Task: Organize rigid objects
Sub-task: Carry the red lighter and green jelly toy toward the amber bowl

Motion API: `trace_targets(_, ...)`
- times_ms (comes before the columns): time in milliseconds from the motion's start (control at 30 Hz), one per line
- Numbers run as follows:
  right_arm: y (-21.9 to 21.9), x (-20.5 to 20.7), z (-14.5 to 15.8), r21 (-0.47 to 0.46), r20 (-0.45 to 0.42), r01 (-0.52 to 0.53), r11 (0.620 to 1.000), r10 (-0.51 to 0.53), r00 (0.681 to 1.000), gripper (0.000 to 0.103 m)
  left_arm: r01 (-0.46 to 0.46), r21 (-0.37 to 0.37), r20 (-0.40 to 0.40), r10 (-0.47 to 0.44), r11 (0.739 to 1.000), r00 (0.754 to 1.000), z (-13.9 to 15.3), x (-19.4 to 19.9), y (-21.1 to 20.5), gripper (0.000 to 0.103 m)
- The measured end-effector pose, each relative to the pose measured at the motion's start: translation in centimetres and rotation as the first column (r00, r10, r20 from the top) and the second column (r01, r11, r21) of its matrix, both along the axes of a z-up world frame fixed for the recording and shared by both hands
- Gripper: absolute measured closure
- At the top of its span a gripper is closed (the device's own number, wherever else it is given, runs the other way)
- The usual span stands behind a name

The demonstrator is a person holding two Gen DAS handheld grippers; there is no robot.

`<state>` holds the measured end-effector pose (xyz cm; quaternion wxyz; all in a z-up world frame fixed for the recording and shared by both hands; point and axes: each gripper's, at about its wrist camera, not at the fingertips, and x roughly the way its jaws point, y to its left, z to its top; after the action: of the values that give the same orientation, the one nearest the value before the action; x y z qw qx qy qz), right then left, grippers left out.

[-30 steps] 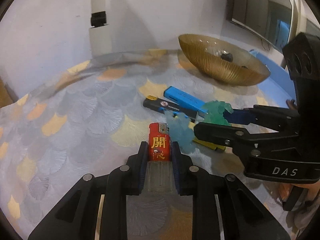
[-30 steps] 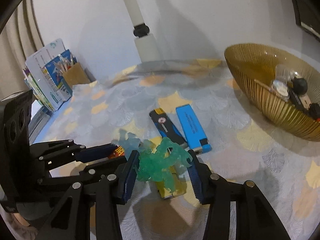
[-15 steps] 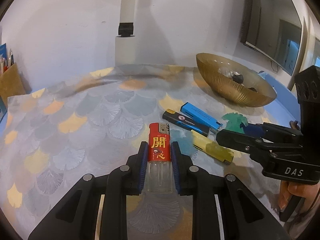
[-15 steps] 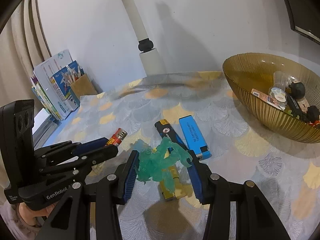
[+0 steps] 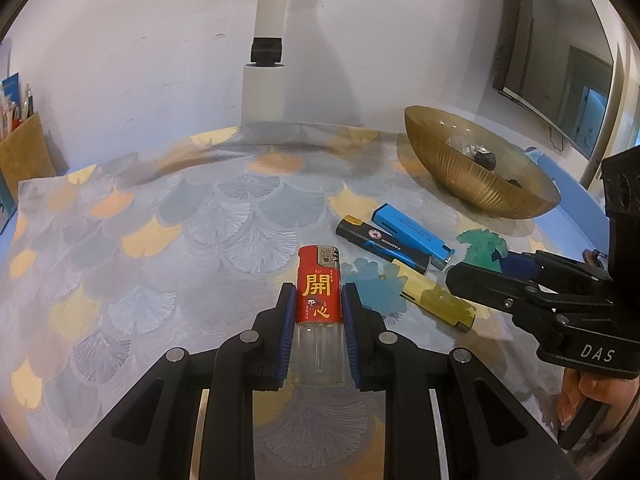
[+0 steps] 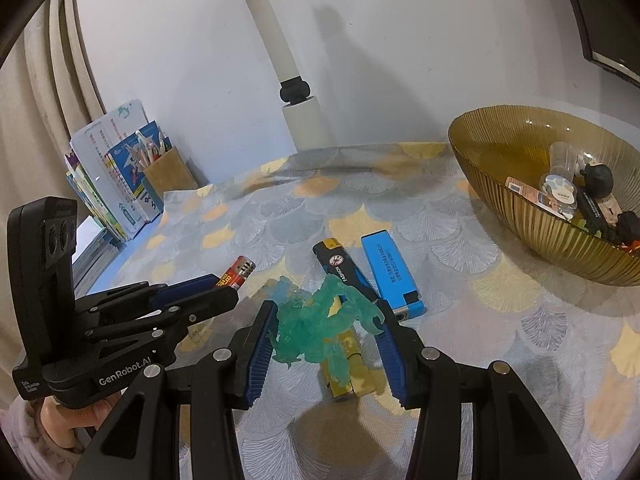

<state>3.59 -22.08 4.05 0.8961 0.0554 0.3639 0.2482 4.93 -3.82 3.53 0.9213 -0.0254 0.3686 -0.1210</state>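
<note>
white wall behind, with a white lamp post (image 5: 267,48) rising from a round table (image 5: 120,264) covered in a fan-scale cloth of grey, blue and yellow.

item one: we hold the left gripper (image 5: 318,304) clenched on a red lighter (image 5: 319,292) with gold characters, its clear base between the blue pads, metal head pointing away from us, lifted above the cloth.

item two: we hold the right gripper (image 6: 326,326) closed on a translucent green figure (image 6: 320,328), gripped from both sides and raised over the table; in the left view it shows as a green mass (image 5: 482,246) at the gripper's tip.

item three: three lighters lie on the cloth. a blue lighter (image 6: 390,274) and a black lighter (image 6: 344,270) lie side by side, touching or nearly so; a yellow lighter (image 6: 348,364) lies nearer to us, under the figure.

item four: an amber ribbed glass bowl (image 6: 504,192) stands well apart to the right, holding small mixed objects, too small to name.

item five: a brown pen holder (image 6: 168,172) and books (image 6: 112,176) stand at the far left edge by the wall.
</note>
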Motion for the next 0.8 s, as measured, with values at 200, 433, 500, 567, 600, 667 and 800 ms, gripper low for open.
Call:
trace_targets(200,0.2,-0.4,0.3,-0.003,0.031,-0.006,1.0,0.006,1.0,0.055,-0.02,-0.006,0.003,0.02,1.0,1.0,0.1,0.0,0.4,0.083)
trace_targets(433,0.1,-1.2,0.8,-0.018,0.091,0.025,1.0,-0.024,0.996,0.055,-0.053,-0.018,0.04,0.054,0.998,0.998,0.6,-0.7,0.9,0.083)
trace_targets(500,-0.1,-1.3,0.9,-0.023,0.096,0.046,0.999,-0.043,0.994,0.055,-0.064,-0.018,0.008,0.064,0.998,0.998,0.1,-0.2,1.0,0.083)
trace_targets(567,-0.4,-1.0,0.7,-0.008,0.079,0.047,0.999,-0.047,0.996,0.055,-0.089,-0.009,-0.022,0.089,0.996,0.996,-0.2,0.3,1.2,0.083)
trace_targets(600,-0.5,-0.9,0.6,-0.004,0.069,0.052,0.999,-0.052,0.996,0.055,-0.095,-0.012,-0.03,0.095,0.995,0.995,-0.3,0.4,1.3,0.083)
trace_targets(667,-0.7,-0.7,0.6,0.004,0.058,0.055,0.998,-0.055,0.997,0.055,-0.096,-0.019,-0.036,0.095,0.995,0.995,0.0,0.8,1.1,0.083)
trace_targets(800,-0.6,-0.1,1.4,-0.049,0.048,0.042,0.998,-0.04,0.998,0.055,-0.072,-0.016,-0.008,0.072,0.997,0.997,1.9,2.0,-0.1,0.083)
